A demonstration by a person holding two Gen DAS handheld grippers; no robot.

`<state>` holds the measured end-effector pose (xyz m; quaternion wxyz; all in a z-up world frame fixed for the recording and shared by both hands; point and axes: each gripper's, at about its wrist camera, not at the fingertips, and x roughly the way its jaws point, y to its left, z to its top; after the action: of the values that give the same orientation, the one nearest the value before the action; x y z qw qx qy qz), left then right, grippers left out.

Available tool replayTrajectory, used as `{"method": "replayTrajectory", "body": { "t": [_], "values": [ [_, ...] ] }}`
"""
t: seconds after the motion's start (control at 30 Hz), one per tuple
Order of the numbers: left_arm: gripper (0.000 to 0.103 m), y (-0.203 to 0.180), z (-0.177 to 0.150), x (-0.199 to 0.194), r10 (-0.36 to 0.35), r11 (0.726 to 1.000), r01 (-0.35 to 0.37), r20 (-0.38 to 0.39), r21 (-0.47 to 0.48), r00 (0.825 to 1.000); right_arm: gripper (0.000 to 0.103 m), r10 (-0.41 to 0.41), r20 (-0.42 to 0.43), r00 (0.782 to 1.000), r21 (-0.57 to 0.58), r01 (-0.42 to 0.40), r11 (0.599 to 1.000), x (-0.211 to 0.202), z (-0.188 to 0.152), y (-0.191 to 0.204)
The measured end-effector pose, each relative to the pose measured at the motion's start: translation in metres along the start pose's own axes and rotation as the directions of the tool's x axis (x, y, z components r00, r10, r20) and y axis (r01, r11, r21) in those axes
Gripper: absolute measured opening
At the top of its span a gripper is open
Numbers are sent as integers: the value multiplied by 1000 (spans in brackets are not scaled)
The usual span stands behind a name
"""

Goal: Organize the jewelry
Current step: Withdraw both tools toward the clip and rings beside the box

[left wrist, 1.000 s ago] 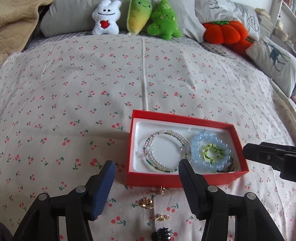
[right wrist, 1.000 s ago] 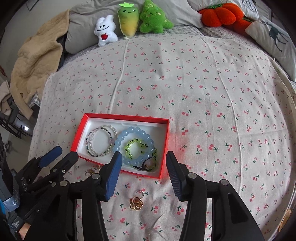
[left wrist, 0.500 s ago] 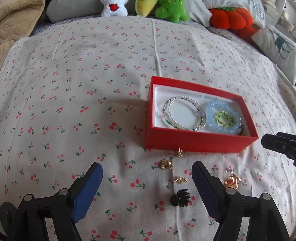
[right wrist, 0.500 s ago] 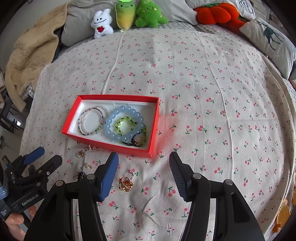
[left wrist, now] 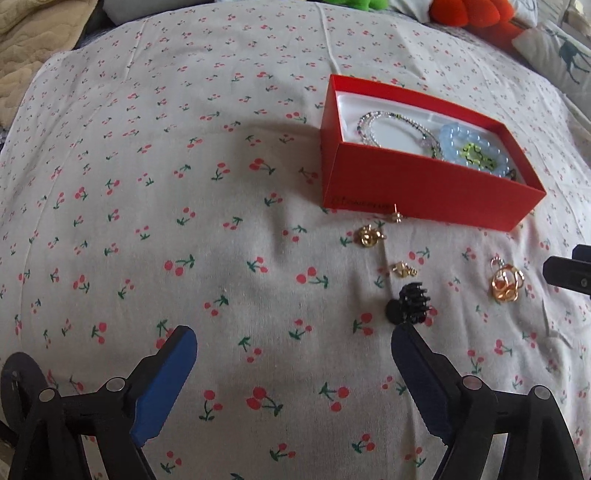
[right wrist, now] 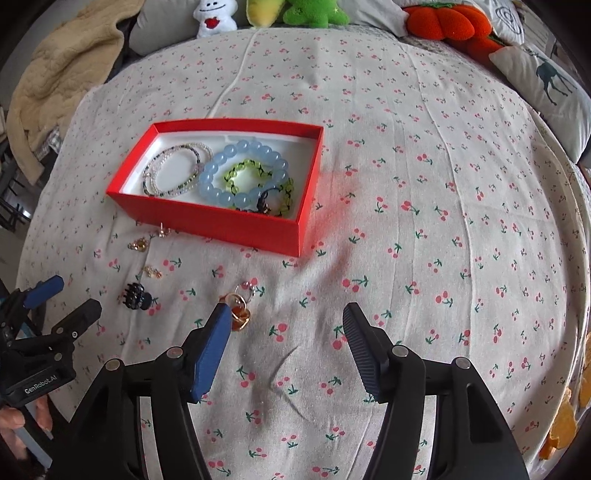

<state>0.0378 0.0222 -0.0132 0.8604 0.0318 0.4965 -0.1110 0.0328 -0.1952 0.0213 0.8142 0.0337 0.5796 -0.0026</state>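
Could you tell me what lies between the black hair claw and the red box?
In the left wrist view, three small gold earrings lie between the black hair claw and the red box.

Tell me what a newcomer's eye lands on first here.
The red box stands out on the cherry-print bedspread, with a pale blue bead bracelet and other bracelets inside. In front of it, loose on the cloth, lie small gold earrings and a black hair claw. Bright plush toys line the far edge.
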Motion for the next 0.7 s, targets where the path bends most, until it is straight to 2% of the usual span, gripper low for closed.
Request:
{"method": "replayTrajectory", "body": {
  "t": [0.3, 0.43, 0.6, 0.7],
  "values": [
    [89, -18, -30, 10, -1, 998, -1, 30, 56, 1000, 66, -16, -27, 1000, -56, 15, 998, 21, -39, -3],
    [89, -28, -34, 12, 4, 995, -11, 77, 98, 997, 73, -59, 57, 997, -125, 66, 990, 21, -53, 4],
    [89, -37, -29, 15, -48, 995, 40, 87, 91, 995, 80, -110, 168, 980, -165, 138, 977, 21, -68, 11],
    [88, -42, -25, 17, -72, 995, 64, 94, 79, 993, 85, -110, 190, 976, -148, 139, 979, 22, -68, 7]
  ]
}}
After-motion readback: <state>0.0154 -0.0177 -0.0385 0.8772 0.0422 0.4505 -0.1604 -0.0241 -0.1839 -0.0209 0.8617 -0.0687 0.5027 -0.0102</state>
